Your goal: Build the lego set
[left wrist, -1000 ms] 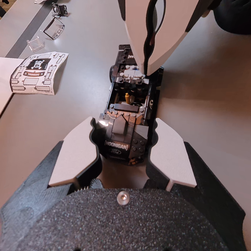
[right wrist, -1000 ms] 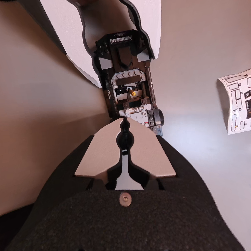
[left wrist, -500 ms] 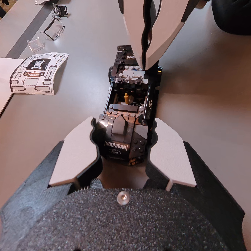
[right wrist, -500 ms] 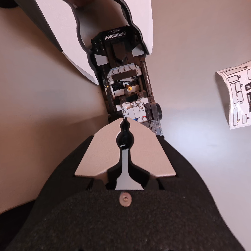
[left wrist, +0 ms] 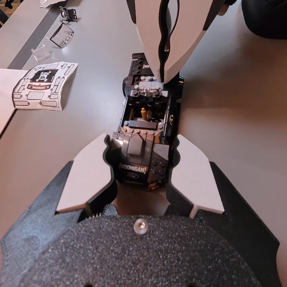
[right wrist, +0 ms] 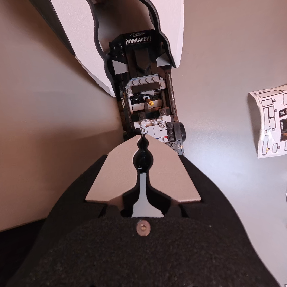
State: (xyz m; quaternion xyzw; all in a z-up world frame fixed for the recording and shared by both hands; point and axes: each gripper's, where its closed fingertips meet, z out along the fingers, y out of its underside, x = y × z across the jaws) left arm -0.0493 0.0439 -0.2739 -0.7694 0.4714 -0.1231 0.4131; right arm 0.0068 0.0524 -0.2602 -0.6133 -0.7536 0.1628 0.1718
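A black lego car [left wrist: 135,149] with an open cockpit and a yellow lever stands on the grey table [left wrist: 77,139]. My left gripper [left wrist: 142,136] is shut on the car's hood, one finger on each side. The car also shows in the right wrist view [right wrist: 149,87], with the left gripper [right wrist: 144,80] at its far end. My right gripper [right wrist: 143,135] is shut on a small black piece [right wrist: 142,156], its tips over the grey studs at the car's rear. From the left wrist view the right gripper [left wrist: 162,80] points down at that rear section.
A sticker sheet [left wrist: 42,87] lies left of the car and shows in the right wrist view [right wrist: 273,121]. Two clear windscreen pieces [left wrist: 62,35] [left wrist: 41,53] and a small black assembly [left wrist: 69,14] lie at the far left. A white sheet [left wrist: 6,93] lies at the left edge. The gap from one gripper's tips to the other's is roughly 7 centimeters. The small black assembly [left wrist: 69,14] is about 30 centimeters from both grippers' fingertips.
My right gripper has drawn back a little from the cockpit's rear edge toward the car's tail, still shut on the black piece. My left gripper and the car have stayed put.
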